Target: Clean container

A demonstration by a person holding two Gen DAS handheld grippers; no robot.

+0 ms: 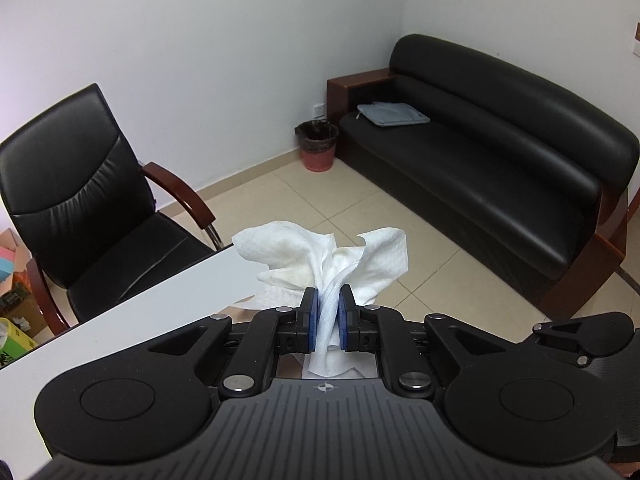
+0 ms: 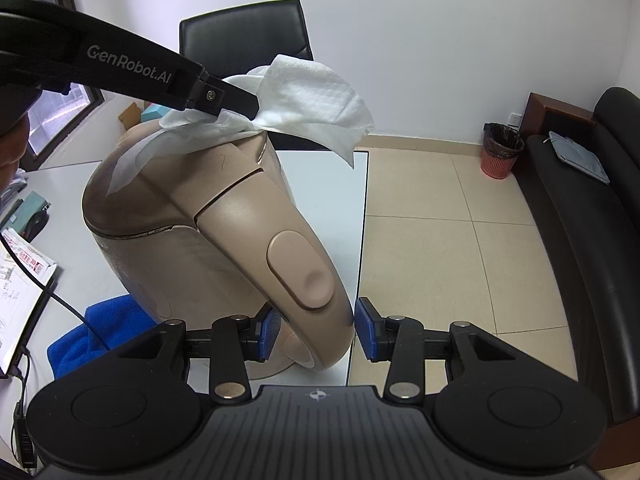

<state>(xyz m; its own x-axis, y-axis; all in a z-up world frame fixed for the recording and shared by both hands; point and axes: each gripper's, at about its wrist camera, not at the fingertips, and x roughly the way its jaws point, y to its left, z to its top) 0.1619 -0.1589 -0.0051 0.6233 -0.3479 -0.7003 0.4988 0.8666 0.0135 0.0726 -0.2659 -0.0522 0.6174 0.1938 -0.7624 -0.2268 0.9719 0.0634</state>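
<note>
**Wipe on the kettle lid, job partly done at best**

Your left gripper [image 1: 329,312] is pinching a white tissue [image 1: 320,260]. The pads press it from both sides and the paper bunches up past the tips. From the right wrist view the tissue drapes over the top of the kettle [image 2: 208,216], one flap lying flat on the lid, the rest sticking up and out toward the far edge.

Your right gripper [image 2: 314,328] is clamped on the kettle's handle, low down, under the thumb button [image 2: 301,270]. Both blue pads sit against the handle's sides. The kettle stands tilted toward the left on the table [image 2: 320,200], near the right edge, with its base beside a blue cloth [image 2: 100,328].

Progress, as a guess: you're mid-wipe on the lid. The tissue shows faint yellowish staining in the left view, so some dirt has likely come off. The lid is shut. The body below the lid seam and the handle are not being touched by the tissue now. Can't tell whether those parts are clean; the surface is matte tan and no marks read clearly, apart from a faint scribble near the lid seam.

Left to do, probably: rest of the lid, the spout side, the body, then set the kettle upright and drop the tissue. A bin [image 1: 317,145] stands on the floor by the sofa [image 1: 500,152].
</note>
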